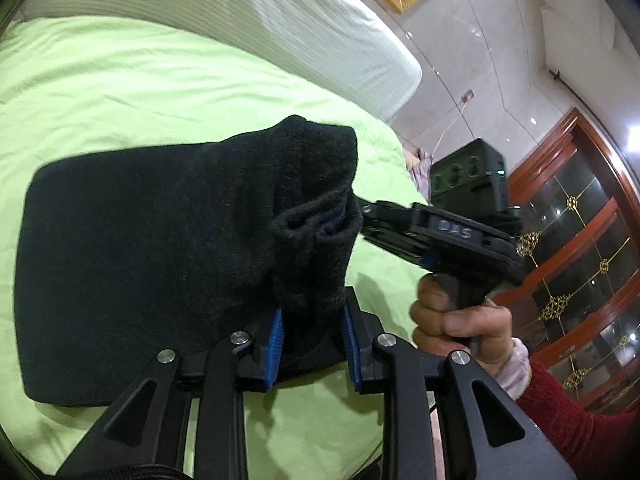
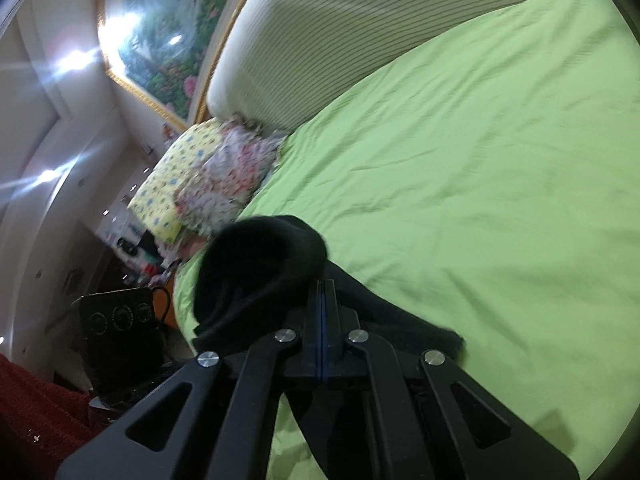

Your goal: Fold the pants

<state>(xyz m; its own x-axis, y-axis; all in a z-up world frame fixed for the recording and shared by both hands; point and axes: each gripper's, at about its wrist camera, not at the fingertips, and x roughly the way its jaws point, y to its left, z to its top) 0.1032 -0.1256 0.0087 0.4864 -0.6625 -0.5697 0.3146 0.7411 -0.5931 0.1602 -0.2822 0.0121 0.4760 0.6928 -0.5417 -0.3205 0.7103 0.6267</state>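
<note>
Black knit pants (image 1: 132,240) lie folded mid-frame on the green bed (image 1: 120,92); left tool (image 1: 310,340) and right tool (image 2: 322,300) both clench one end, mid-fold, likely laying it over next.

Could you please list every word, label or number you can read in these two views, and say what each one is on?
"DAS", raised letters, upside down and partly blurred, on the body of the right tongs in the left wrist view.
Nothing else is legible: the pants, sheet, painting and black box show no readable text.
</note>
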